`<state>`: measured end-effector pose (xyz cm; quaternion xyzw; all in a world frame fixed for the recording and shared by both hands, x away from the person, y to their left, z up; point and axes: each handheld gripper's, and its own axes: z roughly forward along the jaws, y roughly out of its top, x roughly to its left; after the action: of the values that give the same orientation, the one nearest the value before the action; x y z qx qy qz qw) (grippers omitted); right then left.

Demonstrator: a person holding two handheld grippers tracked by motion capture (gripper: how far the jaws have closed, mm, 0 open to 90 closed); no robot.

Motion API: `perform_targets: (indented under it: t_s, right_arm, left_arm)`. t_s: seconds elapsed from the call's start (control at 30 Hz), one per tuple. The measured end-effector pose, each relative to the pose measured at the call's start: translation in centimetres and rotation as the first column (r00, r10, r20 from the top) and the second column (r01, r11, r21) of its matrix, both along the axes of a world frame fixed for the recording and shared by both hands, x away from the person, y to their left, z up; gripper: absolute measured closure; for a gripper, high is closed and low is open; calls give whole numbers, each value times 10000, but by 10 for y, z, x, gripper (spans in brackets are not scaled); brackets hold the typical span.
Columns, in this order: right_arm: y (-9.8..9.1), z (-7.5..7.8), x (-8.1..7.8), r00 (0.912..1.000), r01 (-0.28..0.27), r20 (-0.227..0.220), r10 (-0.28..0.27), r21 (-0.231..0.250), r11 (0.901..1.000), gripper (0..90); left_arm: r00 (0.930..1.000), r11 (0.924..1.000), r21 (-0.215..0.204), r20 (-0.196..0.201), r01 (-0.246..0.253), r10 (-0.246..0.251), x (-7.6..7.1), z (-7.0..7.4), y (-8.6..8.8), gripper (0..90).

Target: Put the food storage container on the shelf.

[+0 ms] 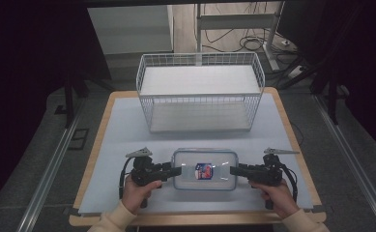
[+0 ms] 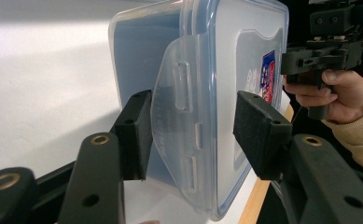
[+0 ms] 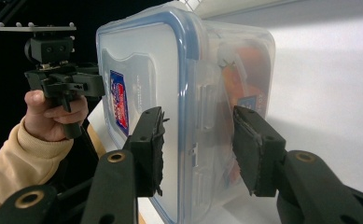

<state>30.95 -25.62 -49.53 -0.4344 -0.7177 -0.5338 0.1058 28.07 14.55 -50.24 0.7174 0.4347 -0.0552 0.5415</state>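
Two handheld grippers flank a clear plastic container (image 1: 205,169) at the near middle of the table (image 1: 118,145), one at each short end. Container lies flat on the pale blue-grey surface, lid up, blue seal round the lid rim, small red-and-blue label near the lid's centre. Left gripper (image 1: 176,170) comes in from the left, held in the person's left hand (image 1: 138,191); its jaw tips reach the container's left end. In the left gripper view the jaws stand apart with the left-end latch flap (image 2: 177,116) between them: one pad lies close against the flap and wall, the other sits off the lid face with a visible gap. Released, not gripping. Right gripper (image 1: 235,170) comes in from the right, held in the right hand (image 1: 277,193), tips at the container's right end. In the right gripper view its jaws straddle the lid edge and the right-end latch (image 3: 202,116), one pad on the lid side, one on the body side; gaps show on both sides, so this one is also spread and holds nothing. Something orange shows through the clear wall there, blurred, cannot identify. Each gripper carries a grey three-cornered plate on top, and a cable trails toward the person. Cream sleeves at both wrists. Far of the container, well apart from it, stands a white wire basket (image 1: 200,92) at the table's far middle. Beyond the table, floor with cables.
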Motion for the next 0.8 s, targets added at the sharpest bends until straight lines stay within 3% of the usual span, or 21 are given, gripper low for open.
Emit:
perform_targets:
  t_s: [0.37, 0.8]
  right_arm:
    - [2, 19, 7, 9979, -77, 649, 76, 5, 10000, 550]
    - [19, 58, 29, 9891, -225, 1452, 240, -120, 9997, 547]
  left_arm:
    - [9984, 10000, -28, 558, -30, 32, 6, 19, 4, 495]
    - [9911, 9992, -201, 1275, -357, 380, 22, 54, 19, 495]
